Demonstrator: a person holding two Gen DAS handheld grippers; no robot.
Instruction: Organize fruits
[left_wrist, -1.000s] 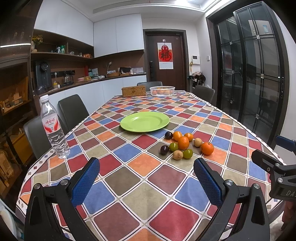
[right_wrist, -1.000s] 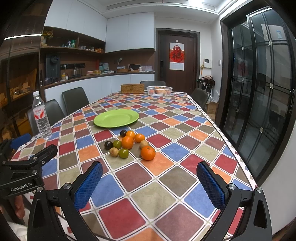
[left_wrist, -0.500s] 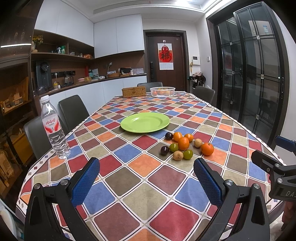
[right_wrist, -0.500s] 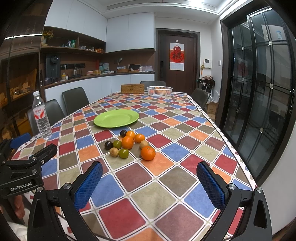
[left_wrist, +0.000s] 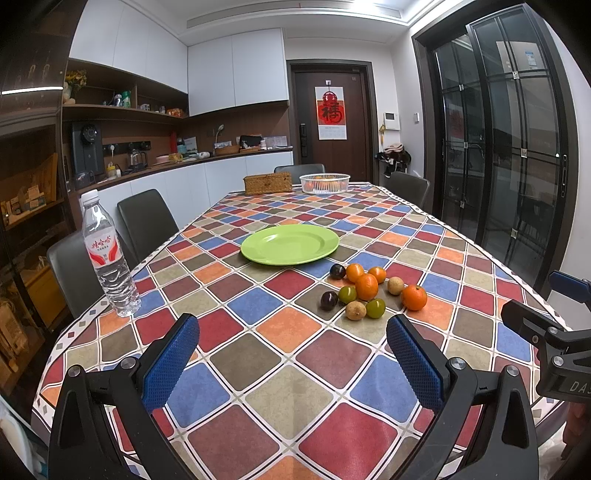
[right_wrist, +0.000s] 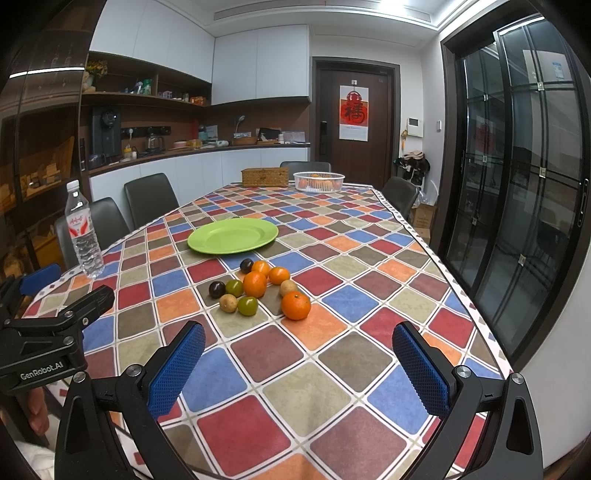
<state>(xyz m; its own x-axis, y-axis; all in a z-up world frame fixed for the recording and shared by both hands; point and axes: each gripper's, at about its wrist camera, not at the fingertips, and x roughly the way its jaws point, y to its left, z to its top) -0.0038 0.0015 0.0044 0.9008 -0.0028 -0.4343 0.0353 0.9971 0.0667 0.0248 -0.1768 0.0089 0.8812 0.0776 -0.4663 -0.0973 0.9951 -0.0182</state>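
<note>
A cluster of small fruits (left_wrist: 365, 291) (right_wrist: 258, 286) lies on the chequered tablecloth: several oranges, two dark plums, two green fruits and two tan ones. The largest orange (left_wrist: 414, 297) (right_wrist: 296, 305) sits at the cluster's near right. Just beyond the cluster rests an empty green plate (left_wrist: 290, 244) (right_wrist: 232, 235). My left gripper (left_wrist: 293, 350) hovers open over the near table edge, short of the fruits. My right gripper (right_wrist: 299, 354) is open too, nothing between its blue pads, with the fruits ahead and slightly left.
A water bottle (left_wrist: 107, 254) (right_wrist: 83, 230) stands near the table's left edge. At the far end are a wicker box (left_wrist: 267, 183) and a white basket (left_wrist: 324, 183) holding oranges. Dark chairs (left_wrist: 146, 221) line the left side; glass doors stand on the right.
</note>
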